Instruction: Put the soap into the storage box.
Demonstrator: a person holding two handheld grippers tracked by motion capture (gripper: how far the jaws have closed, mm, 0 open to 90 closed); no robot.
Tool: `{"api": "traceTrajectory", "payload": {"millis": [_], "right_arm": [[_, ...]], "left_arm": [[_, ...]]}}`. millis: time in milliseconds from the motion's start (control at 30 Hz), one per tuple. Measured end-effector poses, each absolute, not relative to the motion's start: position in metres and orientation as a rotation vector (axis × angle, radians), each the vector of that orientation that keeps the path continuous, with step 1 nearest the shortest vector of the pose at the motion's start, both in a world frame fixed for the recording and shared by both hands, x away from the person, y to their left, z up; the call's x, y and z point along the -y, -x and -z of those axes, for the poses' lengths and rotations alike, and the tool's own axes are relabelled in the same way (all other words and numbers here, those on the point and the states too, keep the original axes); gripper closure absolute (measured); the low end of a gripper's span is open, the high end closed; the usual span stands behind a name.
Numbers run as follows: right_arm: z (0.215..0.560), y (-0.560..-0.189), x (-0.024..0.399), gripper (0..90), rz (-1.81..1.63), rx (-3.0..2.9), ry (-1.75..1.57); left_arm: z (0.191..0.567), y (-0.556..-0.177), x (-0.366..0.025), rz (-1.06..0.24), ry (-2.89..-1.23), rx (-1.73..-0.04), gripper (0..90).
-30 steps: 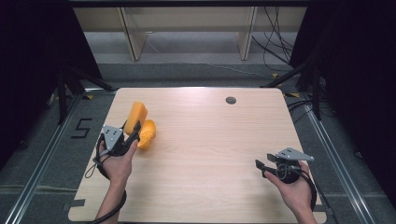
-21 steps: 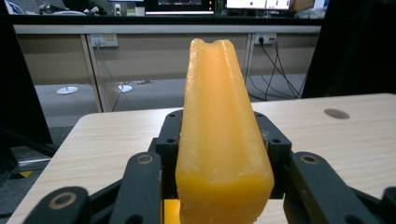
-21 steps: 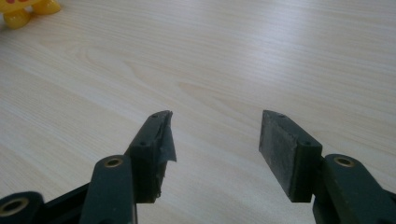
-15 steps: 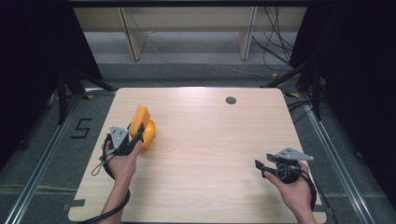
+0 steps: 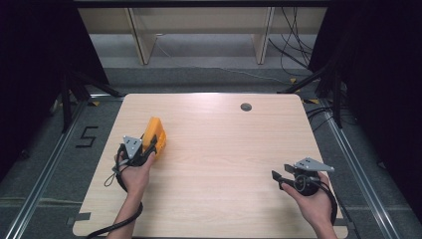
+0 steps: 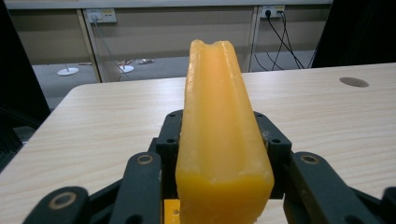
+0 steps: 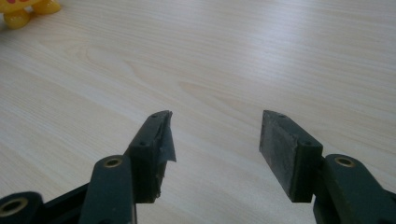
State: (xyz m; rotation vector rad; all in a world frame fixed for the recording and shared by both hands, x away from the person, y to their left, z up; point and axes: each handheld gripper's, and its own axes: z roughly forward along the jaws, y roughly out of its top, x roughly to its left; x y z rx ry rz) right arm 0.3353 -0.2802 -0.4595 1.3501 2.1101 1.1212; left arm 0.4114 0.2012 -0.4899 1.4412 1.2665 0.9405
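An orange-yellow plastic toy (image 5: 156, 136) sits at the table's left side, and my left gripper (image 5: 149, 145) is shut on it. In the left gripper view the toy (image 6: 218, 135) rises as a tall yellow ridge between the two black jaws, which press on its sides. My right gripper (image 5: 276, 178) rests low over the table at the front right, held by a hand. In the right gripper view that gripper (image 7: 215, 140) stands open, with bare wood between its jaws. A bit of the yellow toy (image 7: 23, 10) shows in the far top-left corner there.
The light wooden table (image 5: 224, 164) has a round grommet hole (image 5: 246, 106) near its far edge. Beyond the table stand shelf legs and loose cables on the floor. A floor marking "5" (image 5: 87, 136) lies left of the table.
My left gripper has moved the toy right and nearer to me, and the toy has turned more upright in its grip. The right gripper has stayed in place.
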Motion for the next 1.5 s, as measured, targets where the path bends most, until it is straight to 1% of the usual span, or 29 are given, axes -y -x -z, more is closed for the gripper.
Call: {"api": "traceTrajectory", "payload": {"millis": [67,100,233,500,700,800,833,1267,1367,1433,1500], "right_arm": [[0.461,-0.336,0.281,44.1,-1.115,-2.1,-1.333],[0.459,-0.334,0.279,44.1,-1.123,-2.102,-1.397],[0.46,-0.336,0.281,44.1,-1.113,-2.104,-1.334],[0.46,-0.336,0.281,44.1,-1.109,-2.106,-1.332],[0.461,-0.336,0.28,44.0,-1.112,-2.106,-1.327],[0.461,-0.337,0.28,44.0,-1.112,-2.104,-1.32],[0.462,-0.335,0.277,44.0,-1.135,-2.101,-1.378],[0.462,-0.336,0.277,44.0,-1.114,-2.103,-1.35],[0.462,-0.336,0.277,43.9,-1.113,-2.102,-1.352],[0.462,-0.336,0.276,43.8,-1.103,-2.092,-1.365],[0.462,-0.335,0.277,43.7,-1.112,-2.099,-1.354]], "left_arm": [[0.491,-0.412,-0.2,-0.941,-1.441,-1.267,60.6],[0.493,-0.412,-0.199,-0.938,-1.441,-1.272,60.6],[0.494,-0.412,-0.198,-0.946,-1.443,-1.275,60.6],[0.496,-0.413,-0.199,-0.958,-1.441,-1.292,60.5],[0.505,-0.415,-0.2,-0.955,-1.466,-1.301,60.5],[0.505,-0.415,-0.2,-0.957,-1.465,-1.302,60.5],[0.504,-0.415,-0.2,-0.957,-1.473,-1.302,60.5],[0.503,-0.417,-0.2,-0.948,-1.486,-1.299,60.1],[0.501,-0.417,-0.2,-0.938,-1.514,-1.302,59.7],[0.499,-0.417,-0.2,-0.922,-1.525,-1.31,57.7],[0.495,-0.417,-0.199,-0.911,-1.556,-1.305,51.0]]}}
